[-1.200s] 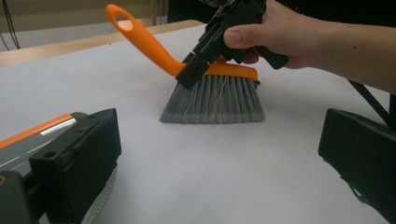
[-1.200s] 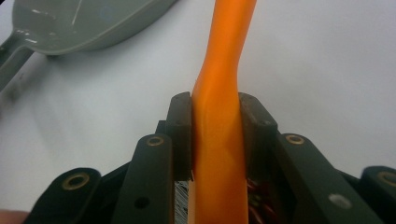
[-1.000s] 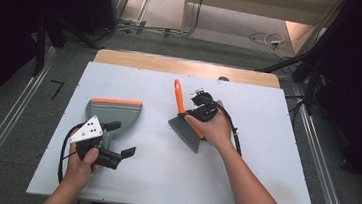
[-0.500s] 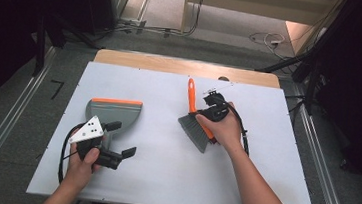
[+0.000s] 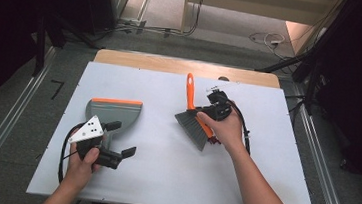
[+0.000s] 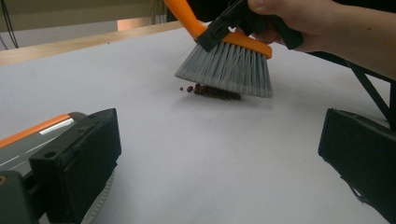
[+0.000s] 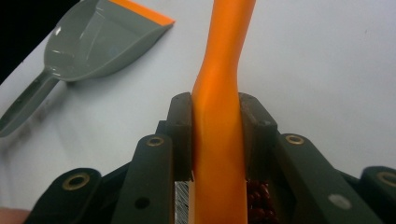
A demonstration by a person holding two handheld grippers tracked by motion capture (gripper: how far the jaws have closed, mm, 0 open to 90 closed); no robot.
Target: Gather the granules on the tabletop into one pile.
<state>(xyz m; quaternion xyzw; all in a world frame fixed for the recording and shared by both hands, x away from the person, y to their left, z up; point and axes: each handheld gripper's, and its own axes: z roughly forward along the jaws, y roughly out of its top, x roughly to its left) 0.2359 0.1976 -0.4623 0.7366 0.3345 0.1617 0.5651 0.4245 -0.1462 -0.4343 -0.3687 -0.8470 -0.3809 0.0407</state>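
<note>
A brush with an orange handle [image 5: 189, 89] and grey bristles [image 6: 226, 67] stands tilted on the white table, right of centre. My right gripper [image 5: 207, 109] is shut on its handle [image 7: 219, 140], low near the bristle head. Small dark red beads [image 6: 214, 91] lie in a heap under the bristles, and some show behind the jaws [image 7: 259, 196]. A grey dustpan with an orange lip [image 5: 114, 110] lies flat at the left [image 7: 100, 42]. My left gripper [image 5: 121, 139] is open just in front of it, nothing between its jaws [image 6: 219, 158], and the pan's edge [image 6: 39, 133] sits by one jaw.
The white tabletop [image 5: 161, 180] has a wooden strip [image 5: 182, 66] along its far edge. Metal rails run on the floor at both sides. Cables [image 5: 265, 39] lie on the floor beyond the table. Open surface lies between dustpan and brush.
My right gripper has carried the brush to the right and then slightly nearer, onto the beads. The left gripper and dustpan have stayed put.
</note>
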